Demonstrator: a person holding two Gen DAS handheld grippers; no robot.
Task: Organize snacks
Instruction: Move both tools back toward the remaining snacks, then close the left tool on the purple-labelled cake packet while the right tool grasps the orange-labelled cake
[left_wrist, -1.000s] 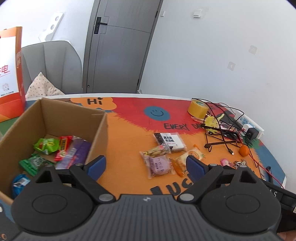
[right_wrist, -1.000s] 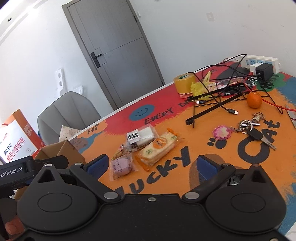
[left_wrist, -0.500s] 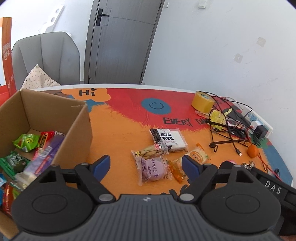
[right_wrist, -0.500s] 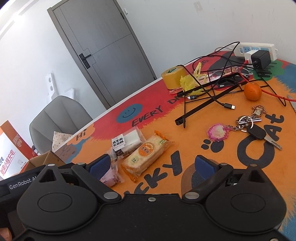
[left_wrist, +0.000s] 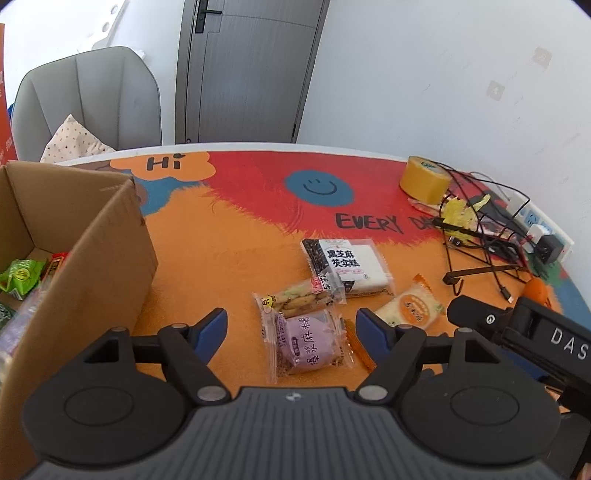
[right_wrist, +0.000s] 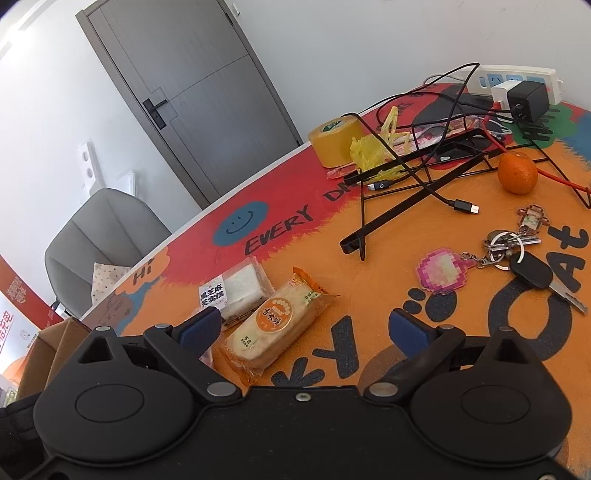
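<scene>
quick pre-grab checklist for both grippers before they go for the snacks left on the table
1. Left gripper open, nothing held: ok; its fingers have just been closing in.
2. Purple snack pack lies between the left fingers, untouched: ok.
3. Right gripper open, nothing held: ok.
4. Orange-label cake pack lies between the right fingers: ok.
5. Purple pack clear of neighbours: not ok, the cookie pack overlaps its top edge.
6. Room in the cardboard box: cannot tell, mostly out of view.
</scene>
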